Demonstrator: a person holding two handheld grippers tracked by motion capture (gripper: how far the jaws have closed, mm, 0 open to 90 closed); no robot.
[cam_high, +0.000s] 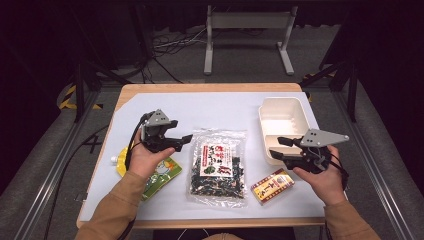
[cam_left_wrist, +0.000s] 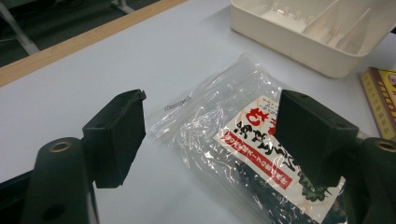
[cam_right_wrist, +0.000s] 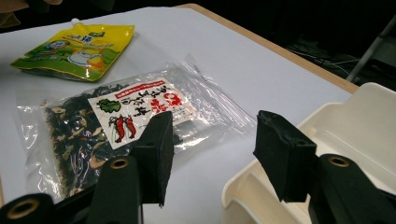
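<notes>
Fingers (cam_left_wrist: 121, 140) apart above white table (cam_high: 150, 107)

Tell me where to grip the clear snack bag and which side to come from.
Grip the snack bag at its far edge, the flat, empty clear strip above the label. It lies flat on the table, so there is no raised body to pinch. That strip looks thin and free of contents. Probably come from the left with the left hand-held gripper, whose open jaws already point at that end.
</notes>
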